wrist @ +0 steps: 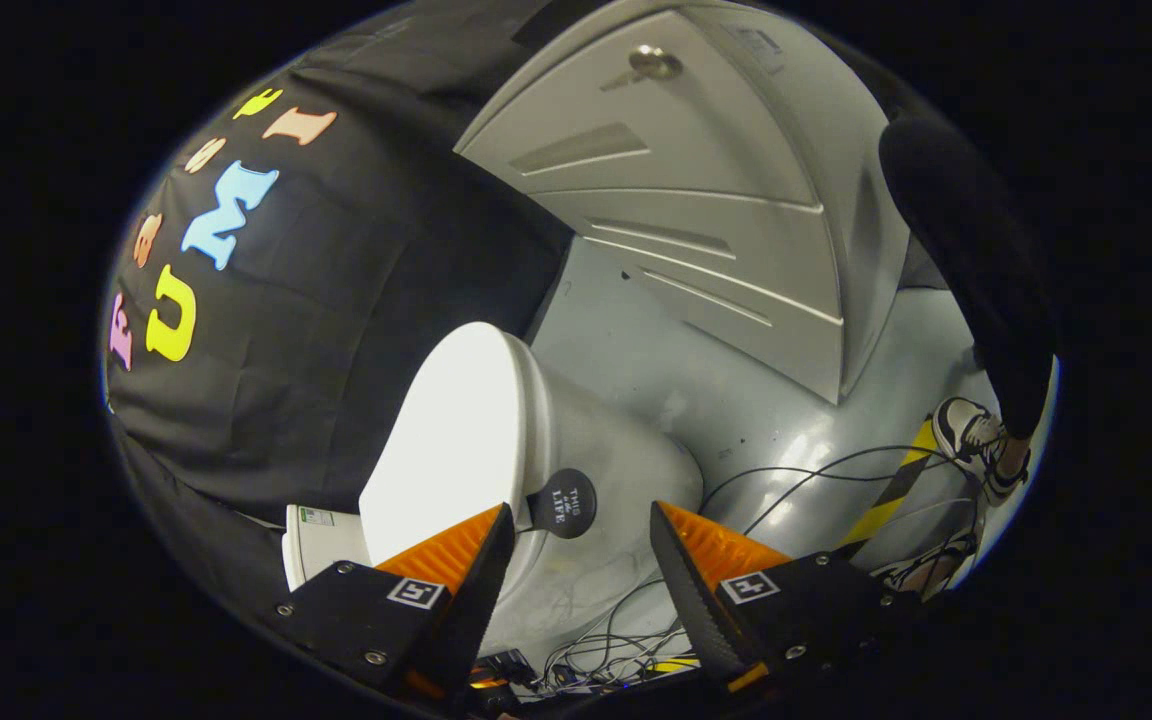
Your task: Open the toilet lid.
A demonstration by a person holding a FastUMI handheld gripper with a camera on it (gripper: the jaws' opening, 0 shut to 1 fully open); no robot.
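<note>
Two fingers of the gripper [581, 560] stood wide apart, empty, with the round black handle tab [564, 503] of the white plastic toilet lid [446, 440] just ahead between them.

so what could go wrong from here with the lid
The fingers are open, with the round black tab on the closed white toilet lid just ahead between them. If they close off-centre, they could slip off this small tab. The loose black cables on the grey floor might also snag the person's sneaker.
</note>
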